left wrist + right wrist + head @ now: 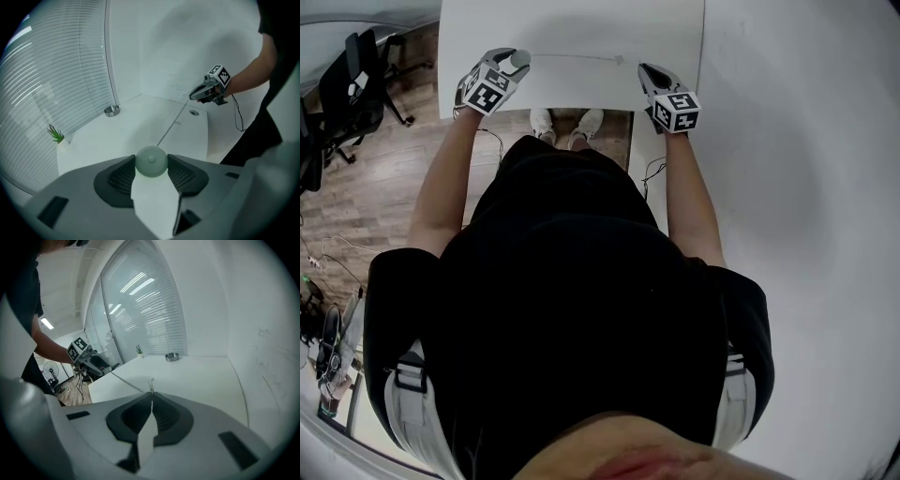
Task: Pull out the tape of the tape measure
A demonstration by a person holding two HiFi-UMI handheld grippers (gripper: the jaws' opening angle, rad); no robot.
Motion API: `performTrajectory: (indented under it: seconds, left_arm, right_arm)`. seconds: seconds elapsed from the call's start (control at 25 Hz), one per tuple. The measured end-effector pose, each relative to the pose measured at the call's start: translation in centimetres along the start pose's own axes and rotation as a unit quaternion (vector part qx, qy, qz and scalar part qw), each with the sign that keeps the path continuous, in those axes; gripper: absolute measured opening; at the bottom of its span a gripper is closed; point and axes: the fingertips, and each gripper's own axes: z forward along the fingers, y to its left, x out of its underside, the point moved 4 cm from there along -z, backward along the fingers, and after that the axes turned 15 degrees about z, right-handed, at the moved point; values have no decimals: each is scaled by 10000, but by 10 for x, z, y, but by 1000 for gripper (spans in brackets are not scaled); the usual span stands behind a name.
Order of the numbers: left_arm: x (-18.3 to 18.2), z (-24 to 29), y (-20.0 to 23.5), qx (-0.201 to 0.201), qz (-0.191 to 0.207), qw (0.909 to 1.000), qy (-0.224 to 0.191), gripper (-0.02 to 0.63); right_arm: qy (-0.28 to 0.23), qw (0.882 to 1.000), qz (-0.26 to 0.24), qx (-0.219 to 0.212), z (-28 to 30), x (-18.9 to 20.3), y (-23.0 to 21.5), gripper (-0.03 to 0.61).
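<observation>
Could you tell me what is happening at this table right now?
A person holds a pair of tongs in each hand over a white table. The left tongs grip the round tape measure case; the right tongs are shut on the end of the tape. It stretches between them, already drawn out.

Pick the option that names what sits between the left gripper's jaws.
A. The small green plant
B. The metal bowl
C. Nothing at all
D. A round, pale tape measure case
D: the left gripper view shows the round tape measure case clamped between the pads of the left gripper, with the tape running from it across the table to the right gripper.
</observation>
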Motion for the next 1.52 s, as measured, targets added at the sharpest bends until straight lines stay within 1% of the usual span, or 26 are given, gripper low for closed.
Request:
performTrajectory:
  seconds: [0.16, 0.32, 0.52, 0.8, 1.08, 1.28, 1.52]
  left_arm:
    - [5, 12, -4, 43, 4, 10000, 67, 225]
    - [19, 27, -5, 126, -127, 9998, 130, 226]
    - [23, 33, -12, 79, 10, 9998, 171, 225]
    - [35, 47, -17, 98, 37, 9996, 277, 227]
    - [45, 59, -19, 150, -1, 9994, 310, 227]
    - [45, 65, -21, 210, 115, 9992, 321, 225]
    - [51, 75, -21, 316, 106, 9984, 457, 227]
  right_arm:
    - [195, 9998, 77, 53, 11, 11, -12, 11]
    - [317, 9994, 145, 76, 25, 18, -17, 11]
    - [491, 9985, 194, 117, 25, 27, -17, 11]
    - [711, 9969, 315, 145, 38, 42, -22, 11]
    - [958, 9946, 333, 210, 47, 57, -28, 11]
    - [1107, 9931, 313, 226, 50, 62, -31, 11]
    - [1334, 9905, 229, 254, 59, 71, -37, 11]
